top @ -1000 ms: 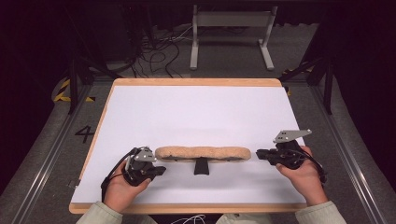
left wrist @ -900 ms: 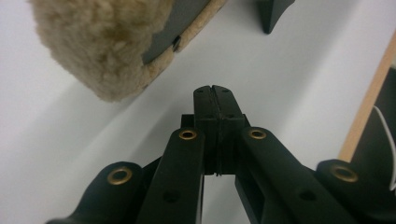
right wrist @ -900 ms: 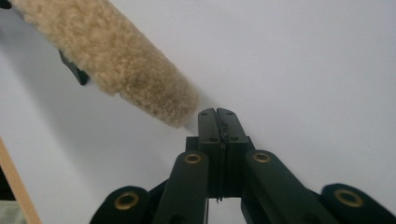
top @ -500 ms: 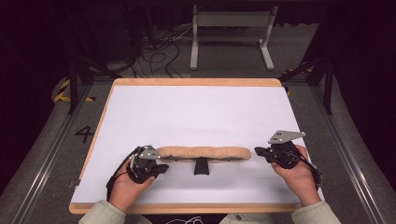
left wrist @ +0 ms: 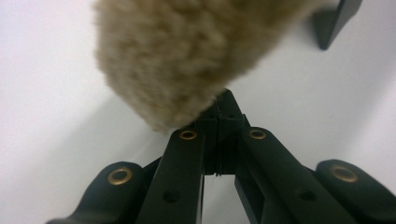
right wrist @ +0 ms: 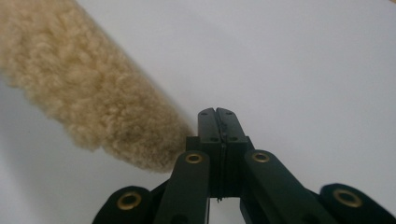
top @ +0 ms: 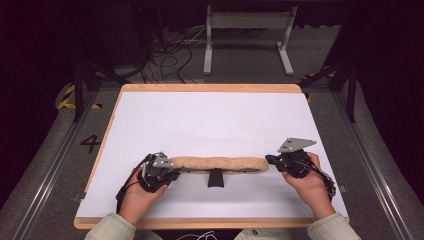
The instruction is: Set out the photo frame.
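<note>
Long fleecy tan pad (top: 218, 163) on black stand (top: 215, 178), L gripper (top: 170, 172) clenched empty at its end, R gripper (top: 270, 159) clenched empty just beside other end, white table (top: 210, 120).

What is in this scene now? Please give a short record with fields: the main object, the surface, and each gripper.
object: long tan fleece-covered bar lying sideways on a small black stand
surface: white sheet on a wooden board
left gripper: jaws closed, tips at the fleece's left end; whether they pinch it is unclear
right gripper: jaws closed on nothing, beside the fleece's right end
</note>
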Demonstrator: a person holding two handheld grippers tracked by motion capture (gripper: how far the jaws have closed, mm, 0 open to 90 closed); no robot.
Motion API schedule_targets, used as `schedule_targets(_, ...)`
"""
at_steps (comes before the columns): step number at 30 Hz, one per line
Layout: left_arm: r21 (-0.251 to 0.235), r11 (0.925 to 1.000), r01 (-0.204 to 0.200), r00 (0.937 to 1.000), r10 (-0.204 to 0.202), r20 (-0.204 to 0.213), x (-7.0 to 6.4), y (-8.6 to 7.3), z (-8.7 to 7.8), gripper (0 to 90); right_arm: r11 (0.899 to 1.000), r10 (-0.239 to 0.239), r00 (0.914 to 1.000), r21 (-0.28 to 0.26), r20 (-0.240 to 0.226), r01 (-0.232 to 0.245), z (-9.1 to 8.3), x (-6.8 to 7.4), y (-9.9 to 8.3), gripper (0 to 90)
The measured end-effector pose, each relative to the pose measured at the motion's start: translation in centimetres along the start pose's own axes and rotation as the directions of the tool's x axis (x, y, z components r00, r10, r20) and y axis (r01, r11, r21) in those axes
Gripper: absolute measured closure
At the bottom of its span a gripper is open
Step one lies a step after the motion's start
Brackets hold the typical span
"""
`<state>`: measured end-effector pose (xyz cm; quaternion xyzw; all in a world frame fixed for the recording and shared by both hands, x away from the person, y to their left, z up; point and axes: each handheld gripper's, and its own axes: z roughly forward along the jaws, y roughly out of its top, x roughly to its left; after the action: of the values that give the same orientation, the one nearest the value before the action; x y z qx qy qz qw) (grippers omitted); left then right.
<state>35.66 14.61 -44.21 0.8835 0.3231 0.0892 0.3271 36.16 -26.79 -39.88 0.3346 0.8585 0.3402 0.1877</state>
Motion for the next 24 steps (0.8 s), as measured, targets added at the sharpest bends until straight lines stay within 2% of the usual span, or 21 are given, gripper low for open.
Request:
schedule_targets(2,-0.002,1.0,0.008,1.0,-0.008,0.001,0.0,0.0,0.1,90.0,1.0,-0.003,1.0,0.002,-0.005,0.003,0.1,0.0,0.0,90.0)
schedule_targets(7,0.003,1.0,-0.007,0.9998,0.007,-0.016,-0.1,0.2,0.2,90.0,1.0,-0.001,0.9999,0.003,-0.012,0.001,0.2,0.0,0.0,90.0)
schedule_targets(13,-0.002,1.0,-0.006,0.9997,0.005,-0.022,0.6,0.8,0.6,90.0,1.0,-0.008,0.9998,0.015,-0.02,0.008,0.1,0.3,0.0,90.0)
schedule_targets(15,-0.003,0.9999,-0.013,0.999,0.013,-0.042,1.0,1.2,0.8,90.0,1.0,-0.006,0.9998,0.012,-0.021,0.007,0.0,0.4,-0.1,90.0)
schedule_targets(24,-0.015,0.9995,0.027,0.9993,-0.027,-0.026,2.6,2.4,1.7,90.0,1.0,-0.006,0.9994,0.025,-0.033,0.007,-0.2,0.7,-0.2,90.0)
